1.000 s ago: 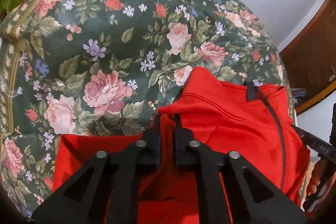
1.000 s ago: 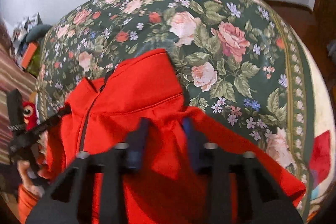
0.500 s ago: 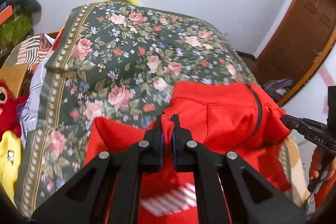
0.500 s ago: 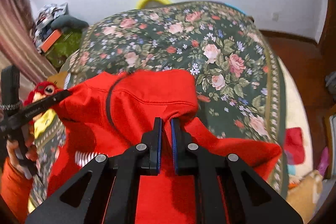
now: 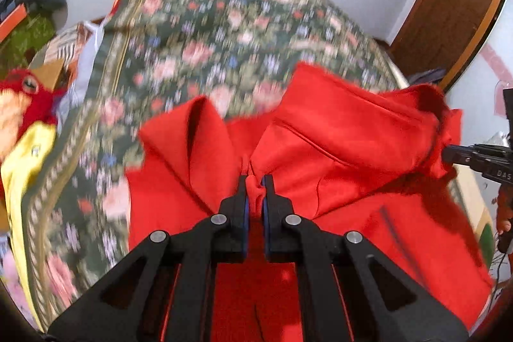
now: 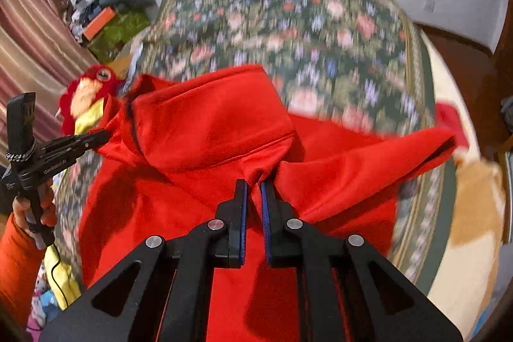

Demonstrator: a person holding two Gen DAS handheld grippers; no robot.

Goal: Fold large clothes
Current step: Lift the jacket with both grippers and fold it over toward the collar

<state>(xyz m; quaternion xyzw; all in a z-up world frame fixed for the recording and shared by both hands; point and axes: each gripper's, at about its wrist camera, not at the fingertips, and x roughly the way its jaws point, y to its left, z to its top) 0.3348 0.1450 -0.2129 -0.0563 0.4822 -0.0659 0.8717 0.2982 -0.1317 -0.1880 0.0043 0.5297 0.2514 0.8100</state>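
Two grippers clamped on one red jacket point(image 5: 336, 149), raised above a floral bedspread point(image 5: 224, 31). Left gripper point(image 5: 255, 181): narrow gap between the blue-lined jaws, a bunched ridge of red cloth pinched right at the tips. Ahead of it and to its left, a stiff upturned fold of the jacket; ahead and to its right, the broad smooth panel with a curved seam, stretching off to the right gripper point(image 5: 449, 153), seen here at the frame's right edge with its black tips gripping the far corner of the cloth. Below the left gripper, more red fabric hanging down past the linkage, a dark zip line point(image 5: 389, 220) to its lower right.

Right gripper point(image 6: 253, 183): jaws drawn close, a thin pleat of red cloth caught between the blue pads. Ahead and to its left, the jacket's point(image 6: 208, 124) rounded panel with the dark zip edge, running to the left gripper point(image 6: 104, 135), whose tips bite the cloth at the far left; a hand in an orange sleeve on that handle. To its right, a sleeve point(image 6: 384, 156) extended sideways. Bedspread point(image 6: 320, 21) blurred beyond. Red and yellow plush toy point(image 6: 86, 98) past the left gripper, beside the bed.
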